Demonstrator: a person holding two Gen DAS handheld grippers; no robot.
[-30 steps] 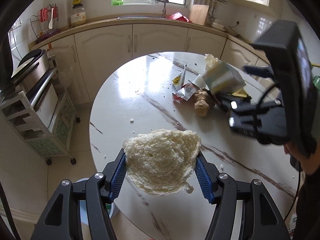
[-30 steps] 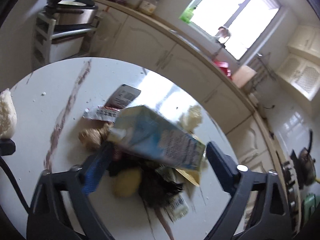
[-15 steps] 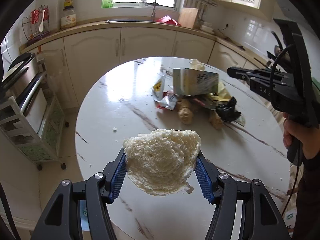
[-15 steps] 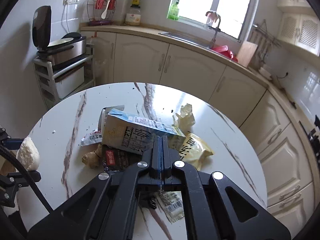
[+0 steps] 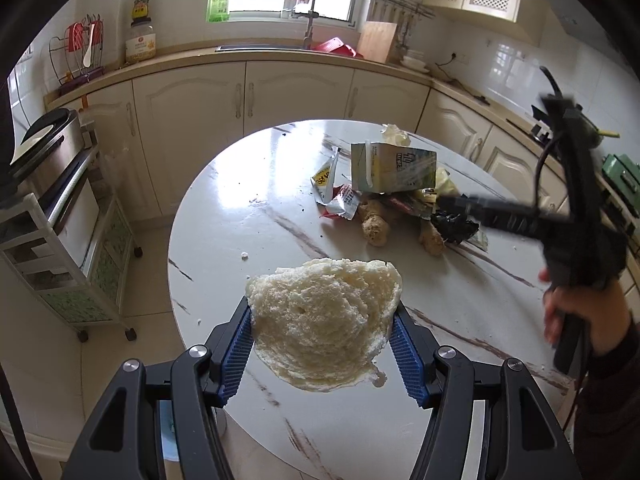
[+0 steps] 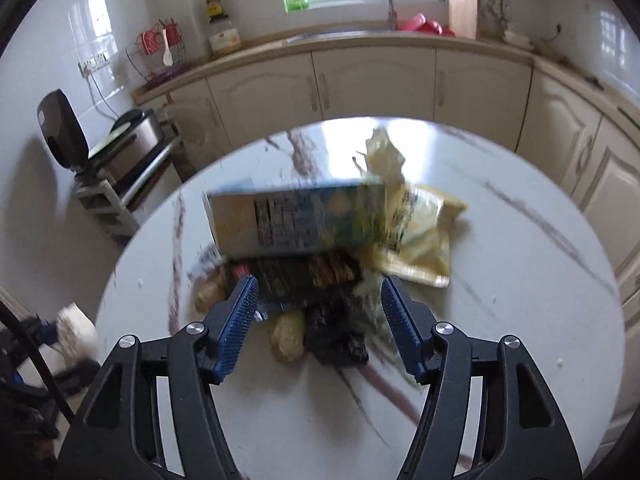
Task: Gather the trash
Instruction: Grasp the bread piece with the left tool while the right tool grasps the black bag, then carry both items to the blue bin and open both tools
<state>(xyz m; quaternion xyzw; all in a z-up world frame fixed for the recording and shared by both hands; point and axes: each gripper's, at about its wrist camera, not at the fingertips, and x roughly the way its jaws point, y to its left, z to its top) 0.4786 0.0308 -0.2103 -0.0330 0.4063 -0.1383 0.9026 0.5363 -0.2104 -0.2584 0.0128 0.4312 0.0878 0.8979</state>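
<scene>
My left gripper [image 5: 322, 312] is shut on a torn piece of white bread [image 5: 324, 316] and holds it above the near edge of the round marble table [image 5: 240, 208]. The same bread [image 6: 76, 326] shows at the lower left of the right wrist view. My right gripper [image 6: 319, 284] hangs over the trash pile with its jaws opening and nothing pressed between its pads. In the pile, a milk carton [image 6: 296, 220] lies on wrappers [image 5: 340, 204], ginger pieces [image 5: 374, 226], a yellow bag [image 6: 424, 236] and a black item [image 5: 454, 226].
A person's hand [image 5: 576, 308] holds the right gripper's handle at the right. A wheeled cart [image 5: 60, 216] with an appliance stands left of the table. Cream cabinets [image 5: 248, 96] and a sink counter run behind. Something pale blue [image 5: 168, 432] sits on the floor below my left gripper.
The right gripper let go of the milk carton, which now lies on the pile. It rolled upright, shut empty, then opened again. The left gripper drew back slightly with the bread.
</scene>
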